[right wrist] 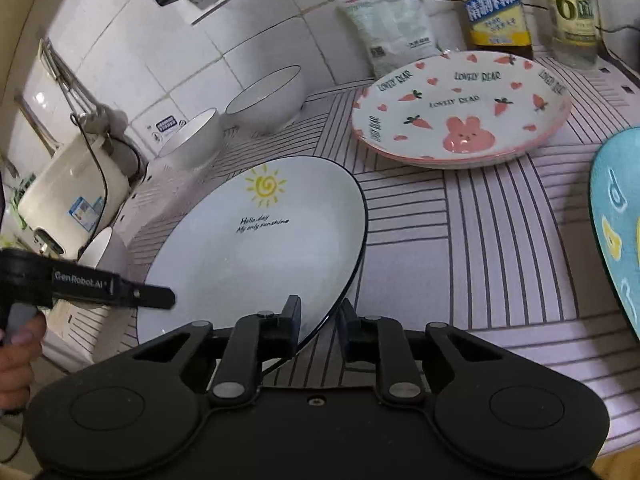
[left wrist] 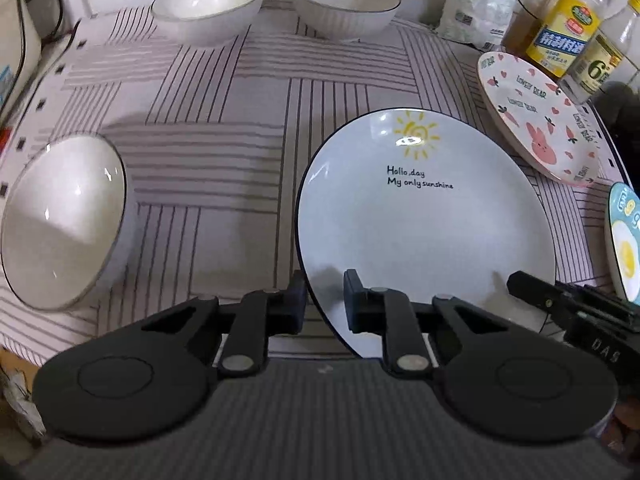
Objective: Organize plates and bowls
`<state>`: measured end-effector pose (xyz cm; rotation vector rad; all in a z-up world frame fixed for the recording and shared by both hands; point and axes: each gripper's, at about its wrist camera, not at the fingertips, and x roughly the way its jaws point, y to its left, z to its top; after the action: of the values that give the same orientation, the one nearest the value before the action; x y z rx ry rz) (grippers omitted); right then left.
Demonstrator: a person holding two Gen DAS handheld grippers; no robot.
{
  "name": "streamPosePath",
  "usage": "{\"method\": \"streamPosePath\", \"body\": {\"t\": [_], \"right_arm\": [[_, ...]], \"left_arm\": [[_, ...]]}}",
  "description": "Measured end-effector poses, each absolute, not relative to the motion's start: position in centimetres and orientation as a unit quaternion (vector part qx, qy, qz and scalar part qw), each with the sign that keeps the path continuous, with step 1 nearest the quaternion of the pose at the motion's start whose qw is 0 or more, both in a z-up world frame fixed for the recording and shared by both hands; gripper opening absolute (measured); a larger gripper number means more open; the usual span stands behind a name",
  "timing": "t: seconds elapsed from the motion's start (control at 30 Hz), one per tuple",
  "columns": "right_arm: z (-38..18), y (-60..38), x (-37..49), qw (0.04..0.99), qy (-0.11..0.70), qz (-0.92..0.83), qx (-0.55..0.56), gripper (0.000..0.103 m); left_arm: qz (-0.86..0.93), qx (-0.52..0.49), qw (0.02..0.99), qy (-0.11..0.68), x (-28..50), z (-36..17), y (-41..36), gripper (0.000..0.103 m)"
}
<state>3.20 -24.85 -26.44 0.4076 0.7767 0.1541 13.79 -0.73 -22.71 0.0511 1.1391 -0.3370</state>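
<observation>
A white sun plate (left wrist: 420,220) with a dark rim lies on the striped cloth; it also shows in the right wrist view (right wrist: 264,248). My left gripper (left wrist: 324,304) straddles its near left rim, jaws narrowly apart around the edge. My right gripper (right wrist: 318,320) straddles its near right rim the same way. A pink rabbit plate (right wrist: 460,108) sits on a stack behind to the right. A blue egg plate (right wrist: 618,224) is at the far right. One white bowl (left wrist: 64,220) stands at the left, two more bowls (left wrist: 208,4) (left wrist: 344,0) at the back.
Oil bottles (left wrist: 564,28) and a white bag (left wrist: 476,4) stand at the back right. A white cooker (right wrist: 72,196) with cables sits at the left by the tiled wall. The striped cloth (left wrist: 208,140) covers the counter.
</observation>
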Motion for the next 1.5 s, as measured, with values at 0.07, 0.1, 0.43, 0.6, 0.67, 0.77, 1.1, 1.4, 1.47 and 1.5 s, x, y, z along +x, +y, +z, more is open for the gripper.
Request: {"method": "streamPosePath", "body": {"t": [0.07, 0.1, 0.43, 0.6, 0.67, 0.77, 1.1, 1.4, 1.47, 1.5], "right_arm": [[-26.2, -25.0, 3.3, 0.902, 0.370, 0.073, 0.211, 0.024], [-26.1, -24.9, 3.4, 0.904, 0.367, 0.074, 0.209, 0.024], [-24.1, -24.3, 7.0, 0.914, 0.346, 0.111, 0.177, 0.025], [-24.0, -23.8, 9.5, 0.914, 0.349, 0.127, 0.165, 0.025], [-24.2, -23.6, 10.6, 0.912, 0.354, 0.130, 0.162, 0.025], [-24.5, -23.6, 11.7, 0.910, 0.359, 0.130, 0.163, 0.025], [-25.7, -21.2, 13.5, 0.906, 0.390, 0.104, 0.123, 0.026], [-23.0, -21.4, 11.4, 0.906, 0.398, 0.083, 0.121, 0.031], [-22.0, -21.8, 10.2, 0.909, 0.393, 0.070, 0.119, 0.044], [-21.4, -22.1, 9.3, 0.912, 0.389, 0.062, 0.118, 0.047]], "left_arm": [[-0.163, 0.037, 0.829, 0.534, 13.9, -22.4, -0.9, 0.018], [-0.164, 0.038, 0.831, 0.530, 14.0, -22.1, -0.8, 0.018], [-0.148, 0.008, 0.835, 0.529, 17.0, -21.4, 0.8, 0.018], [-0.135, 0.007, 0.834, 0.535, 18.8, -21.9, 1.3, 0.019], [-0.132, 0.008, 0.832, 0.539, 19.6, -22.3, 1.5, 0.019], [-0.127, 0.008, 0.827, 0.548, 20.4, -22.8, 1.7, 0.019], [-0.099, 0.040, 0.817, 0.566, 22.4, -23.6, 1.0, 0.021], [-0.076, 0.066, 0.812, 0.575, 20.8, -22.0, 0.7, 0.040], [-0.080, 0.048, 0.814, 0.573, 19.9, -20.9, 0.9, 0.043], [-0.080, 0.046, 0.814, 0.573, 19.5, -20.5, 0.8, 0.045]]}}
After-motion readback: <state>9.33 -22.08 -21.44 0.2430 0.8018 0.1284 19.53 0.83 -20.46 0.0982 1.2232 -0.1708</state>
